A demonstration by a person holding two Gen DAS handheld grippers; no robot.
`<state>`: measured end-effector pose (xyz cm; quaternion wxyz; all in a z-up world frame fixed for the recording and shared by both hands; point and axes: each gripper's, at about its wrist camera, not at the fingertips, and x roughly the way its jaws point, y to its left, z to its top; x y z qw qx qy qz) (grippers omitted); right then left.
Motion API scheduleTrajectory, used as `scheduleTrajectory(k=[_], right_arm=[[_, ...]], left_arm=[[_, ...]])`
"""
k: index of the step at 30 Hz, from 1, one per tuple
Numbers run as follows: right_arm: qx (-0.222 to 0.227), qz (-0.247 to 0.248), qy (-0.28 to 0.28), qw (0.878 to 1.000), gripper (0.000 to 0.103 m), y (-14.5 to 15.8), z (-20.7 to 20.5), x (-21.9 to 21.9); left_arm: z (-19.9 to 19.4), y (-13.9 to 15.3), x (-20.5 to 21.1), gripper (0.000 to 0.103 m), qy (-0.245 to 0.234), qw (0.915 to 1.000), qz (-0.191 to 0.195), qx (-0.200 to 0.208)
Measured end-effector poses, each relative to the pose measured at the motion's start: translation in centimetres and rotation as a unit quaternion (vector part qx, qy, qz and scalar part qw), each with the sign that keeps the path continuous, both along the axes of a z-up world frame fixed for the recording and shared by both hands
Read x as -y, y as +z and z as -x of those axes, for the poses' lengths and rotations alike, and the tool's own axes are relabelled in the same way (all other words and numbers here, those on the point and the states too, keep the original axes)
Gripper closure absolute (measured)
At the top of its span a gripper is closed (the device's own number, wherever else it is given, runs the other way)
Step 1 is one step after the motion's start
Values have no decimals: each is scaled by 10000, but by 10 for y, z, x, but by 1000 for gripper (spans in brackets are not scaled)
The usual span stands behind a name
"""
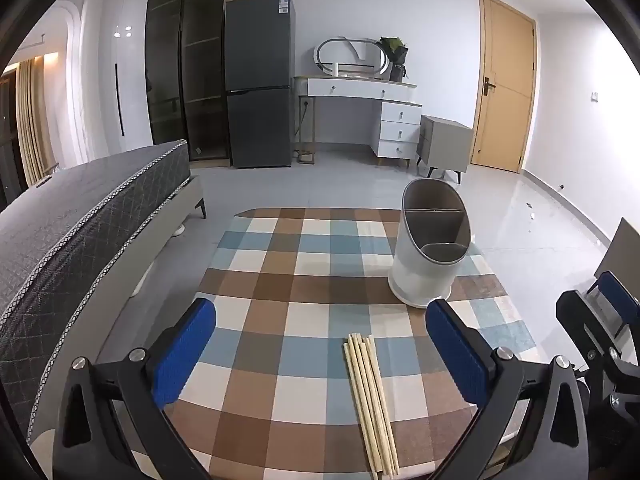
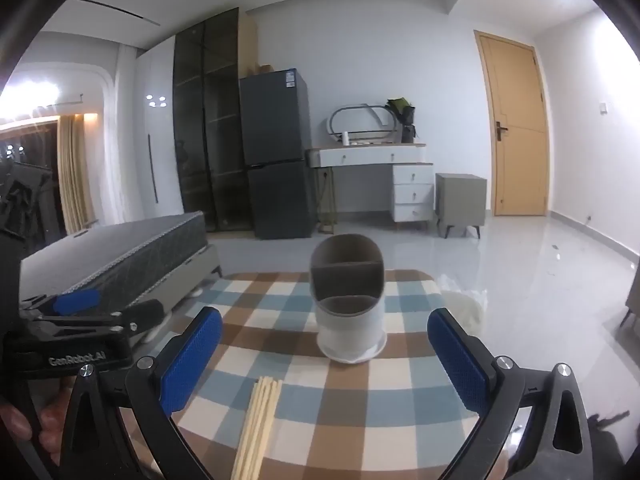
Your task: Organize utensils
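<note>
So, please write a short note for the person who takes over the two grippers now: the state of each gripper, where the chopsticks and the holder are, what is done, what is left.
Left gripper: open, empty, hovering over the near part of the table, chopsticks below between its fingers.
Right gripper: open, empty, aimed at the holder.
Chopsticks: one bundle lying flat on the checked tablecloth, near edge, not gripped.
Utensil holder: white, upright, farther back on the table, its compartments look empty.
Done: nothing placed yet.
Left: grasp the chopsticks and stand them in a holder compartment.
</note>
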<state>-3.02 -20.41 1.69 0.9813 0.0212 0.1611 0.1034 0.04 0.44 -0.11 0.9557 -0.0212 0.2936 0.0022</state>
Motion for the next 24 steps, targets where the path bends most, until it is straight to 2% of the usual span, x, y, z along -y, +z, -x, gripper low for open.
scheduleTrajectory(k=[24], right_arm=[[32,9,-53,10000,0,5,4,-1]], left_arm=[[1,-1,-2,1,-27,9999,127,-67]])
